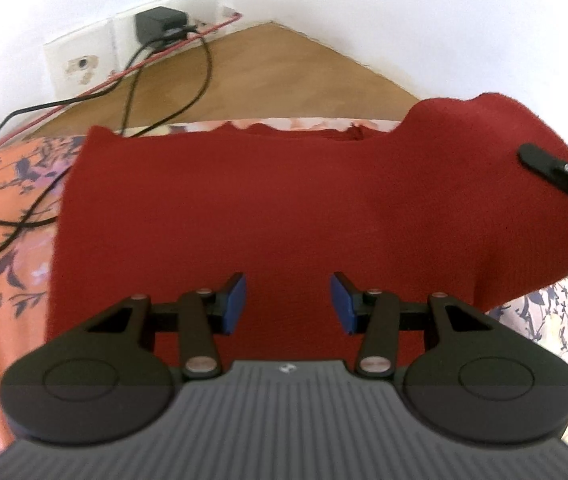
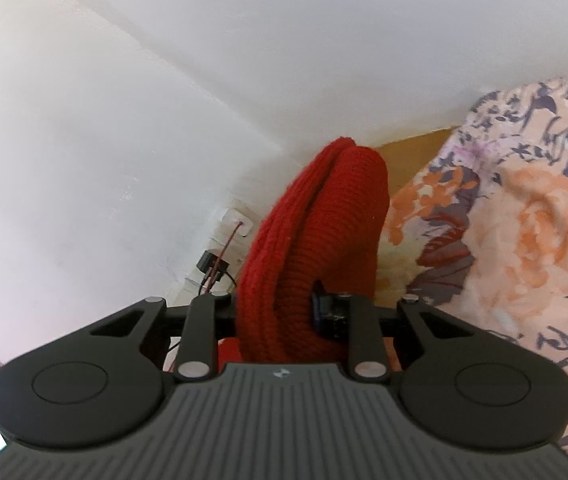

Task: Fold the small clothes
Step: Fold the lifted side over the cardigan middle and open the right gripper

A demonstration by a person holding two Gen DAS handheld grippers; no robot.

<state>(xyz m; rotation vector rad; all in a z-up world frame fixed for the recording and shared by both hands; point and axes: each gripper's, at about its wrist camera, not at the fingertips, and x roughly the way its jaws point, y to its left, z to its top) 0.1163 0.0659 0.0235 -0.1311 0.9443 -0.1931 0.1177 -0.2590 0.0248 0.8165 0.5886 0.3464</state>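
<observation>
Most of the left wrist view is taken up by the floral bedsheet (image 1: 0, 200) and, spread across it, the red knit garment (image 1: 244, 208), which lies flat except at its right end, where it rises off the sheet. That lifted end is held up by the right gripper (image 2: 280, 312), whose jaws are clamped on a bunched fold of the knit; the raised fabric stands up between the fingers in the right wrist view, likely so this side can be carried over the flat part to make a fold. The left gripper (image 1: 287, 304) hovers low over the near edge of the garment with its blue pads (image 1: 342, 304) apart and nothing between them, seemingly placed to pin or take that edge. Smaller still, black cables (image 1: 204, 68) trail from a wall charger (image 1: 160, 24) across the wooden floor (image 1: 284, 72) onto the sheet, close to the garment's left edge.
</observation>
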